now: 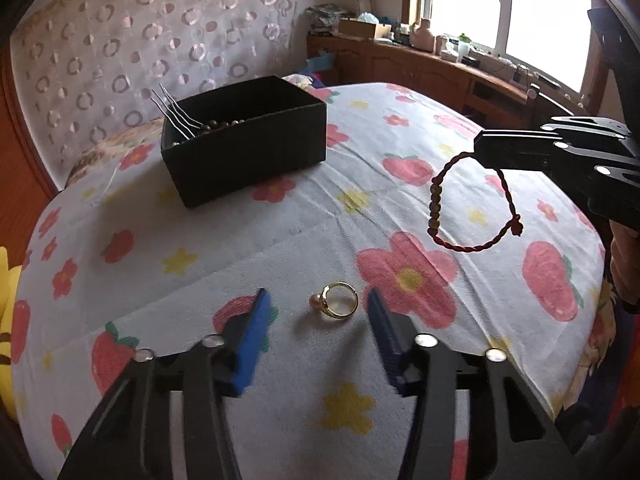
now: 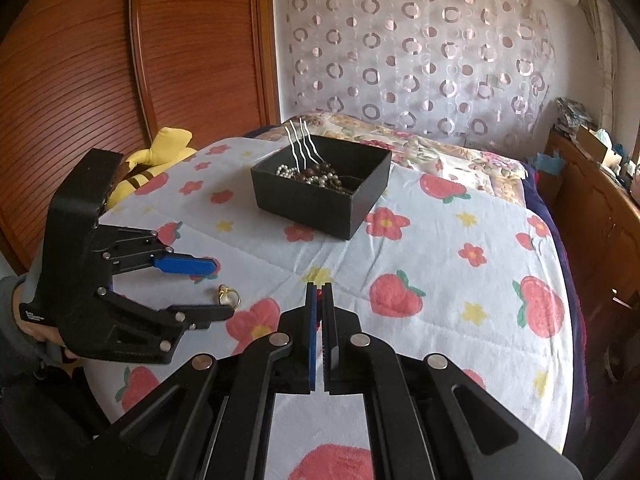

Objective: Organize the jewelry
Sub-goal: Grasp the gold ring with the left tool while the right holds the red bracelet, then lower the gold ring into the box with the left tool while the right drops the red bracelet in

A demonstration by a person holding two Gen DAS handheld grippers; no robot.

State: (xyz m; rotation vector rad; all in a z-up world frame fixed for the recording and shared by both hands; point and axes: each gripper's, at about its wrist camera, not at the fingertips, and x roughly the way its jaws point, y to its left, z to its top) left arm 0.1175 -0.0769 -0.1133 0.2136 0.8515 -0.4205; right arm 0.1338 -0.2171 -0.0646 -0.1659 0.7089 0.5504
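Flowered bedspread (image 1: 280, 248) under everything, with the black box (image 1: 244, 136) as my marker. Nearer me than the box, my right gripper (image 1: 486, 148) is clamped on the red cord bracelet (image 1: 472, 204) — my left gripper (image 1: 316, 312) stands apart around the gold ring (image 1: 339, 300), pads clear. I'd centre, then close gently.

On the flowered bedspread (image 1: 280, 248) a gold ring (image 1: 336, 300) with a pearl lies between the blue pads of the left claw (image 1: 318, 312), which stand apart and clear of it. To the right, the right claw (image 1: 486, 148) is clamped on a red cord bracelet (image 1: 472, 200) that dangles in a loop. Farther back sits a black box (image 1: 248, 140) with beads and hairpins (image 1: 174, 112).
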